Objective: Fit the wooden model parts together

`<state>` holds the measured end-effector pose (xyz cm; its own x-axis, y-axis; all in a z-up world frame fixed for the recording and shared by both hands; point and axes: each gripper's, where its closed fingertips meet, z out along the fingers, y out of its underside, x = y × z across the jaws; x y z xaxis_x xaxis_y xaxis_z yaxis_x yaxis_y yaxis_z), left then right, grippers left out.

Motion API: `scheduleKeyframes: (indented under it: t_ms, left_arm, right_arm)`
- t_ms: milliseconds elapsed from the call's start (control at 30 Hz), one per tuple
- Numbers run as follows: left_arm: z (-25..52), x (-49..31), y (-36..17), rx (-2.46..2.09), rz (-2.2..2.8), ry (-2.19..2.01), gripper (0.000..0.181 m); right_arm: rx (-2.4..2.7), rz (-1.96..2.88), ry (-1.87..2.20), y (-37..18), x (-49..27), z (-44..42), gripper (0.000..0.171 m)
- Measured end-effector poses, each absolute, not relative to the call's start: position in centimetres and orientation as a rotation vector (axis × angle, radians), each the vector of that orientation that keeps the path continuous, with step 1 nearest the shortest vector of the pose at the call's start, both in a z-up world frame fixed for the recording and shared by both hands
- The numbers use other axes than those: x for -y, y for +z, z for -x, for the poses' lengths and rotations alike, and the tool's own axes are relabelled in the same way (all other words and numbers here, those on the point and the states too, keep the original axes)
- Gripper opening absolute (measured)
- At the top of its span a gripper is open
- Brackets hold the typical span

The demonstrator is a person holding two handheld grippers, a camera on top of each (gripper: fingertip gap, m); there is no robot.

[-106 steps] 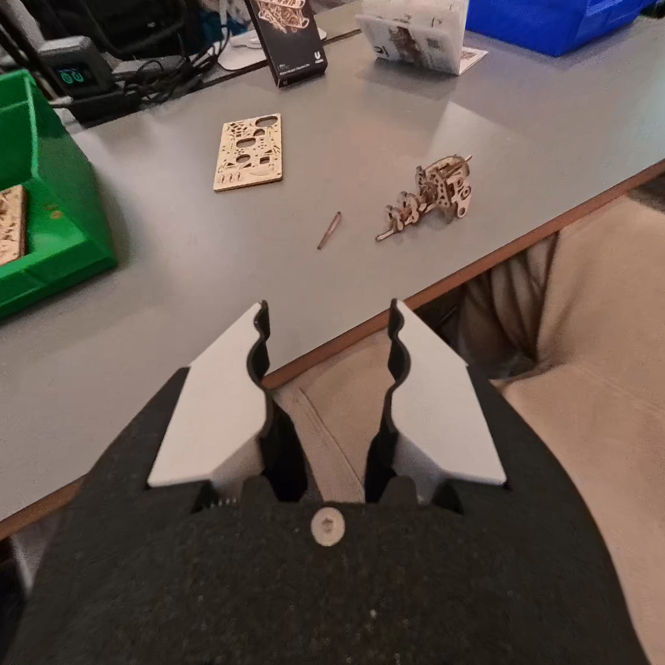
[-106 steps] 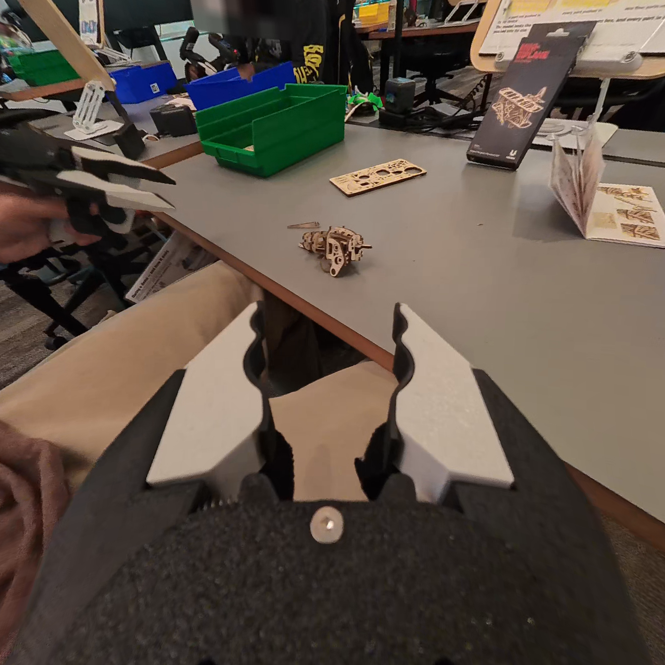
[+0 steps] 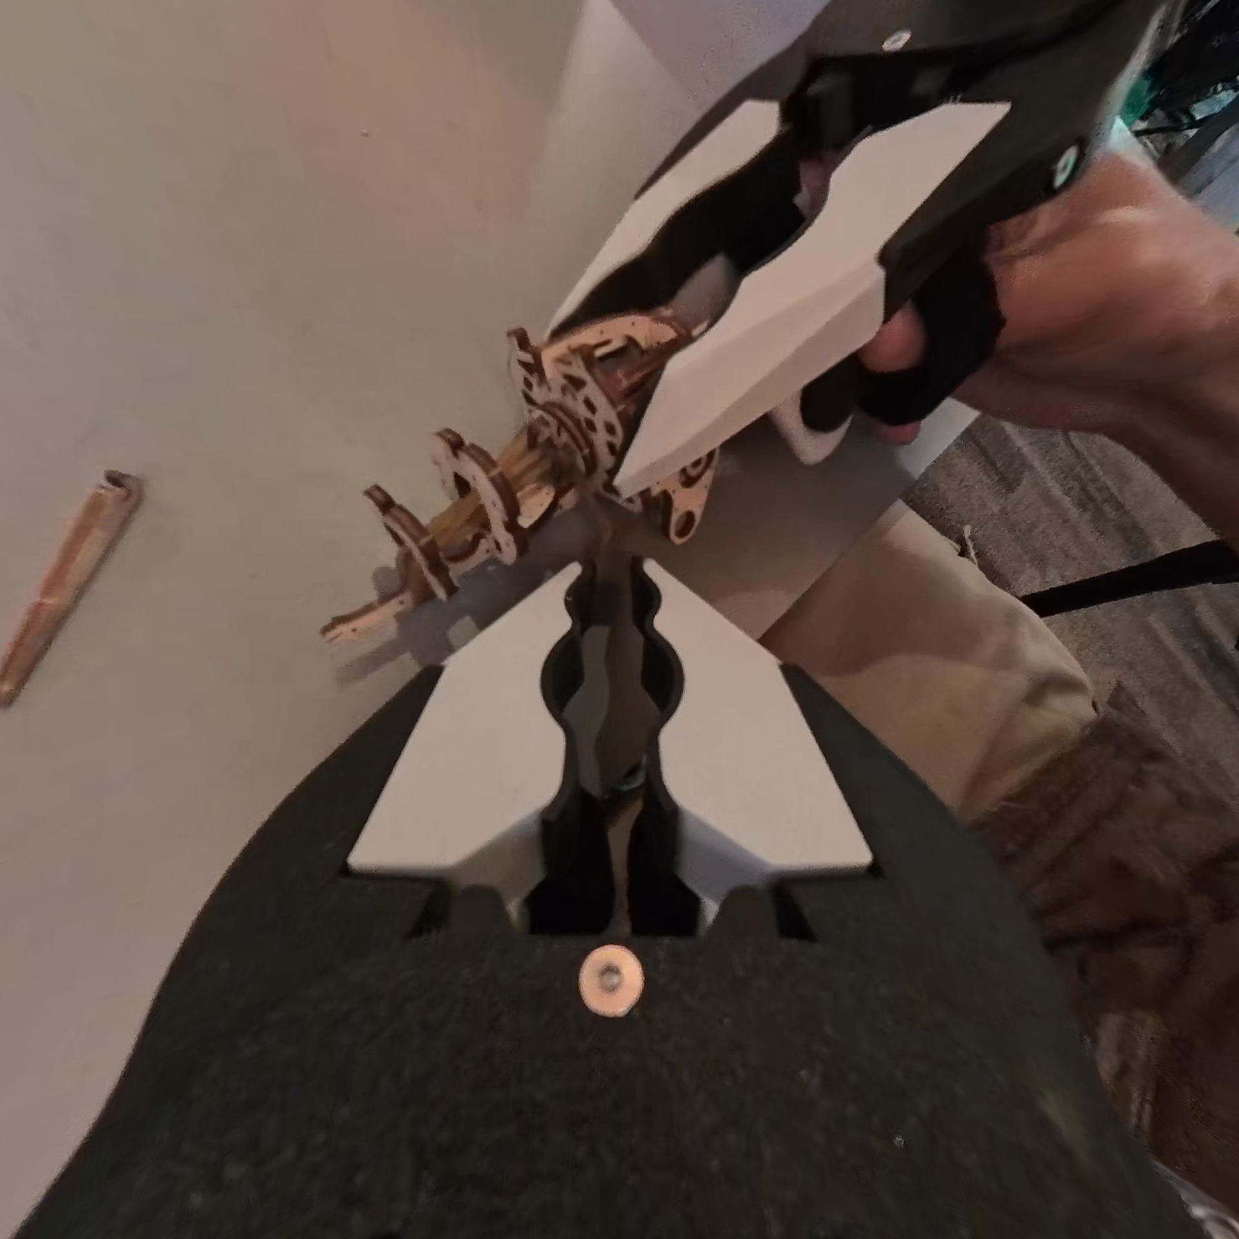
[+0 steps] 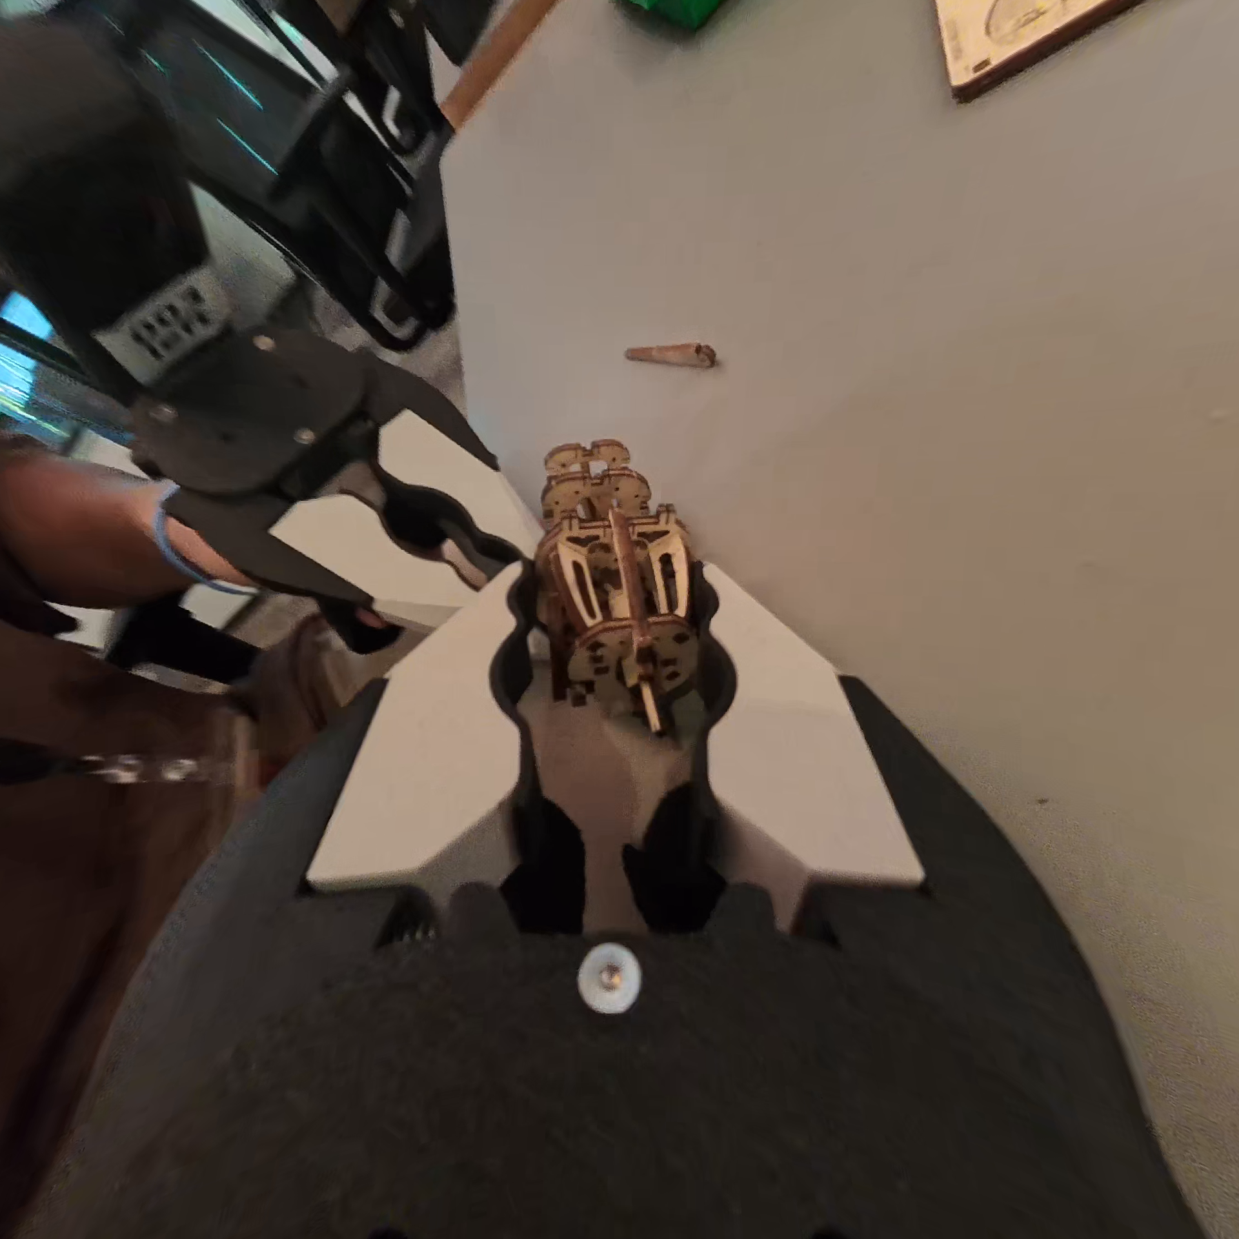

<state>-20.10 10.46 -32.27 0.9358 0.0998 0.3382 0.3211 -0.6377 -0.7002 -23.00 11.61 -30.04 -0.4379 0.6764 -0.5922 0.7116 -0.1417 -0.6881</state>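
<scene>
A: Where was the wooden model [image 4: 620, 590] at that moment?

B: In the middle of the right wrist view, lodged between the white fingers [image 4: 436, 737] of the right gripper [image 4: 613, 576], which were closed in on both its sides. Its far end reached past the fingertips over the grey table [image 4: 938, 469].

A: And from the other camera?

B: In the left wrist view the model [image 3: 536, 456] sat just above centre, its right end pinched by the right gripper [image 3: 597, 416], which came in from the upper right with a hand [image 3: 1106, 302] behind it. Whether the model touched the table [image 3: 234, 268] I could not tell.

A: What of the left gripper [image 3: 611, 570]?

B: Its jaws stood very narrow, nearly touching, with nothing between them. The tips lay just below the model, close by its underside.

A: Anything else on the table?

B: A small wooden stick [image 3: 67, 576] at the left edge of the left view; in the right view that stick [image 4: 670, 354] lay above the model, well apart. A printed sheet [image 4: 1019, 40] showed in the upper right corner.
</scene>
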Motion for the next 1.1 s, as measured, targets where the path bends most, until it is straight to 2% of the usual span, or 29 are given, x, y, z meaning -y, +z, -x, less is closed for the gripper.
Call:
scheduleKeyframes:
  t_ms: [100, 400, 700, 1100]
  left_arm:
    - [20.2, -10.4, -32.4, 0.282, 2.265, -0.307, 0.0]
    - [19.4, -8.9, -30.1, 0.145, 2.231, -0.311, 0.0]
    - [23.2, -8.2, -26.9, 0.069, 2.218, -0.122, 0.0]
    - [21.7, -8.6, -28.1, -0.061, 2.289, -0.174, 0.0]
  right_arm:
    - [-2.01, -1.641, -1.701, -29.8, -11.4, 22.6, 0.045]
    - [-2.09, -1.646, -1.646, -30.4, -11.3, 22.3, 0.045]
    - [-2.187, -1.592, -1.622, -30.6, -10.7, 22.2, 0.045]
    - [-2.509, -1.529, -1.555, -28.9, -10.2, 22.8, 0.047]
